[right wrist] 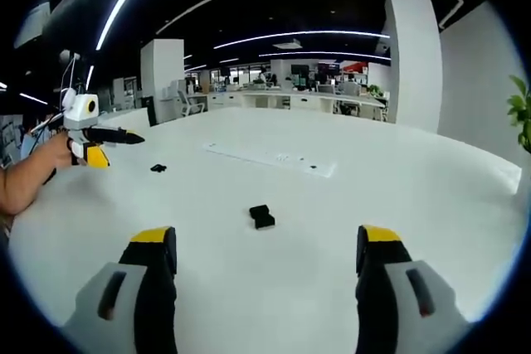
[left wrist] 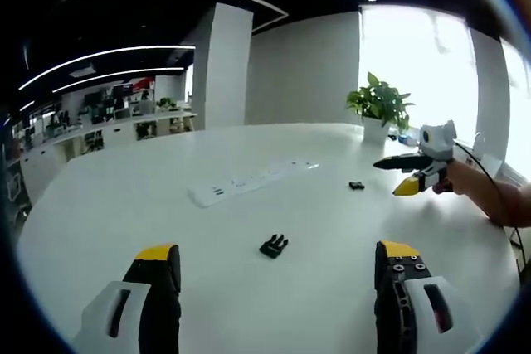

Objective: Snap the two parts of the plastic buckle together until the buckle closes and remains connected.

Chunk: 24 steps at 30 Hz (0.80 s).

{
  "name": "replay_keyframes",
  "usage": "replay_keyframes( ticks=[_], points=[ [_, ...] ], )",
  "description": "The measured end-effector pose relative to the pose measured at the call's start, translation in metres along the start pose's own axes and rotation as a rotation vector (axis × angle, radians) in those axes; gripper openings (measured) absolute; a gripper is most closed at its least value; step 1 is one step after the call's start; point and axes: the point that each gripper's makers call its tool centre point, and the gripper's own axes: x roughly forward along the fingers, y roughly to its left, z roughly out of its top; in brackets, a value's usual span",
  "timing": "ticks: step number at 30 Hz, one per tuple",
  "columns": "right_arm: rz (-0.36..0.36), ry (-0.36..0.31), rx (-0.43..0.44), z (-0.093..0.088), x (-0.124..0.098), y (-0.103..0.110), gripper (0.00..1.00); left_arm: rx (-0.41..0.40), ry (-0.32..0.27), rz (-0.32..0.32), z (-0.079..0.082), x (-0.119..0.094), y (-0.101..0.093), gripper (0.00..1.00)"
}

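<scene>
In the left gripper view, my left gripper [left wrist: 278,267] stood with its jaws spread wide and nothing between them, hovering above the white table [left wrist: 124,205]. The pronged half of the buckle [left wrist: 274,245] lay on the table just ahead of the jaws, roughly centred in the gap. Farther ahead and to the right sat the other buckle half [left wrist: 357,185], small and dark. Beyond the pronged piece, ahead and to the left, a white power strip [left wrist: 249,181] stretched across the table. A potted plant [left wrist: 380,107] stood at the far edge to the right.

My right gripper [left wrist: 404,173] came in from the right of that view, held in a hand [left wrist: 469,184], its yellow-tipped jaws apart and empty.

In the right gripper view, the right gripper [right wrist: 265,250] was likewise wide open, with the socket half [right wrist: 261,216] lying just ahead between the jaws. The pronged half [right wrist: 158,168] sat farther off to the left, close to the left gripper [right wrist: 112,147].
</scene>
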Motion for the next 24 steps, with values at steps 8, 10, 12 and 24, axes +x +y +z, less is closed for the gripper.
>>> replay_keyframes(
  ticks=[8,10,12,24],
  points=[
    [0.003,0.000,0.001,0.0022,0.0023,-0.0021,0.90,0.006,0.007,-0.002,0.0006,0.0016,0.0016,0.99],
    [0.005,0.000,0.000,0.0034,0.0029,-0.0016,0.90,0.007,0.007,-0.002,0.0009,0.0016,0.0015,0.99],
    [0.005,0.000,-0.002,0.0036,0.0035,-0.0017,0.91,0.012,0.009,0.002,0.0010,0.0018,0.0022,0.99],
    [0.005,0.003,-0.014,0.0059,0.0065,-0.0037,0.91,0.012,0.005,-0.011,0.0061,0.0064,0.0025,0.99]
  ],
)
